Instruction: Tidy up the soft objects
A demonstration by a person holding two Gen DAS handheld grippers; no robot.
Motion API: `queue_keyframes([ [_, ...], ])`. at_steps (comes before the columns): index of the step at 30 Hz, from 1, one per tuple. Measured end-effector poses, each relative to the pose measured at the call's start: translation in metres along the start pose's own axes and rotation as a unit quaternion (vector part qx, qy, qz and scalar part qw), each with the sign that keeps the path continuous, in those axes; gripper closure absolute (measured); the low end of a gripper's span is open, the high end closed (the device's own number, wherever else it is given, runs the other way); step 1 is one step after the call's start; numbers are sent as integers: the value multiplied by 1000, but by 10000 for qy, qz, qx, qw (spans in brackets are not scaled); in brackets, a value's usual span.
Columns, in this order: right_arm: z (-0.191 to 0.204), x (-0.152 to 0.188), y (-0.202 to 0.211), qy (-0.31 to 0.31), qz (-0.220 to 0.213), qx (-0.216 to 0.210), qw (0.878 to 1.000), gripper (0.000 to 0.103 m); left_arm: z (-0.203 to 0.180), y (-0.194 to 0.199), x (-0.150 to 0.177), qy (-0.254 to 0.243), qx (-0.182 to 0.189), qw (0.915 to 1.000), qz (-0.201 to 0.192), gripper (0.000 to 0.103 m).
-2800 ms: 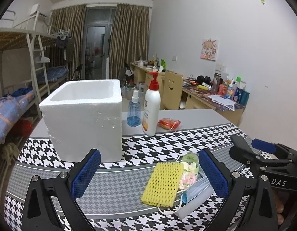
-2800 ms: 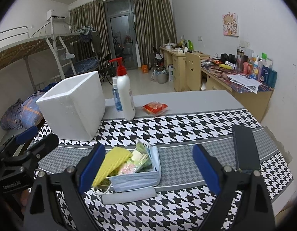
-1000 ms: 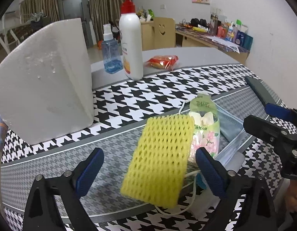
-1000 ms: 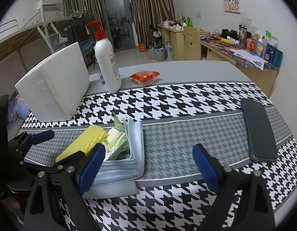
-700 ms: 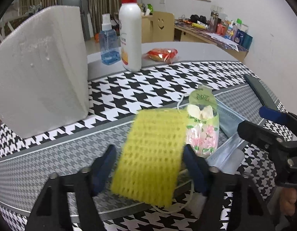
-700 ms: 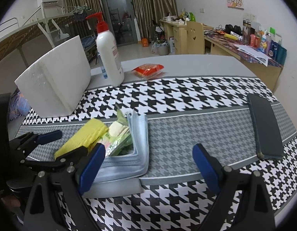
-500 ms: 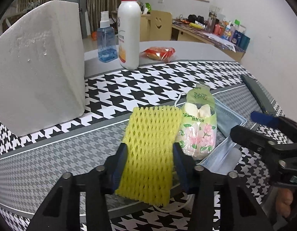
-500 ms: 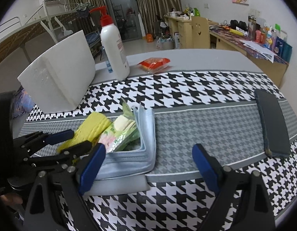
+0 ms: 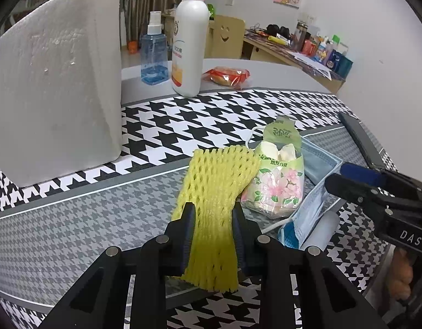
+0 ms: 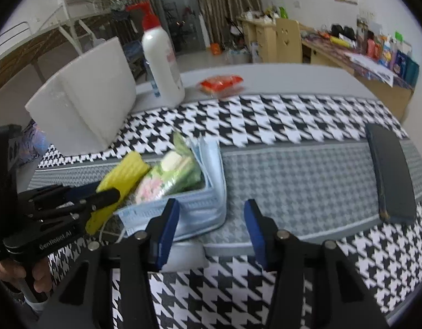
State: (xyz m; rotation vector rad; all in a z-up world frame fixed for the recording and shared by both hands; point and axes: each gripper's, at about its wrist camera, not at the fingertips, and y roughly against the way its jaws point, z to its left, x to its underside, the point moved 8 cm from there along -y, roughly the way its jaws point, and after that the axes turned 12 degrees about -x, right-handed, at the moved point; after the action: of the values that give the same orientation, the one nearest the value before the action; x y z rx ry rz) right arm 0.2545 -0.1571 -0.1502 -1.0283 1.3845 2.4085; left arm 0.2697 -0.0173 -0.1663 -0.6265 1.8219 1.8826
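Yellow foam net (image 9: 216,205) is pinched at its waist by the left hand-held gripper (image 9: 212,219), whose jaws are closing on it now, the mesh bunching between the pads while its near end sags over the desk (image 9: 74,219). The net lies at six o'clock of the desk's middle, and its far end touches the tissue pack (image 9: 276,181).

Over on the other side, the right hand-held gripper (image 10: 211,227) has its jaws about half spread and closing, set around the near corner of the blue mask (image 10: 200,208). The left pad looks to be at the mask's edge; the right pad stands clear, so nothing is gripped there yet, by my reckoning.

To do this well, I'd let the left squeeze settle before lifting, since the foam is springy and could slip out. Lift straight up so the net peels off the pack without dragging it. The right should bite the mask fabric itself, not the loose ear loop (image 9: 276,223), and stay off the pack lying on it.

White foam box (image 9: 54,82) waits at ten o'clock, well apart, and is the likely home for these. The phone (image 10: 389,175) sits at three o'clock, out of the way.
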Motion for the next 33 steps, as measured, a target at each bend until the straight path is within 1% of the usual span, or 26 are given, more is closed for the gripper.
queue_keyframes([
  [1,2,-2,-1,64,9,-57,10000,48,1,0,0,1,5,10000,2,75],
  [6,2,-7,-11,2,93,-309,9995,48,0,1,1,-9,35,10000,7,75],
  [9,2,-8,-16,-20,108,-398,9991,48,0,0,2,-8,41,10000,11,75],
  [12,7,-10,-18,143,78,-374,9992,48,0,0,2,-6,49,10000,16,75],
  [14,9,-15,-17,209,12,-329,9992,40,0,0,2,-10,45,10000,13,75],
  [15,10,-16,-17,203,-11,-371,9991,32,0,0,2,-8,45,10000,14,75],
  [16,11,-18,-17,173,-29,-445,9989,29,0,0,3,-24,38,10000,7,75],
  [19,11,-24,-19,31,-48,-557,9984,29,0,1,3,-27,37,10000,5,75],
  [21,7,-24,-23,-52,-13,-498,9987,30,0,0,2,-24,40,10000,4,75],
  [22,3,-23,-29,-128,74,-458,9988,38,0,1,3,-11,54,10000,7,75],
  [23,3,-23,-29,-128,74,-458,9988,44,0,0,3,2,67,10000,10,75],
  [24,0,-21,-33,-208,206,-467,9985,51,0,0,3,14,77,10000,15,75],
  [26,-4,-18,-38,-310,286,-462,9980,57,1,1,3,27,86,10000,16,75],
  [27,-5,-18,-39,-311,274,-436,9982,61,1,1,3,21,84,10000,17,75],
  [29,-4,-17,-38,-259,282,-410,9984,65,1,1,3,30,90,10000,16,75],
  [31,-2,-15,-33,-197,240,-374,9988,75,1,1,4,36,102,9999,19,75],
  [33,-3,-15,-27,-166,174,-288,9993,78,1,1,4,53,116,9999,15,76],
])
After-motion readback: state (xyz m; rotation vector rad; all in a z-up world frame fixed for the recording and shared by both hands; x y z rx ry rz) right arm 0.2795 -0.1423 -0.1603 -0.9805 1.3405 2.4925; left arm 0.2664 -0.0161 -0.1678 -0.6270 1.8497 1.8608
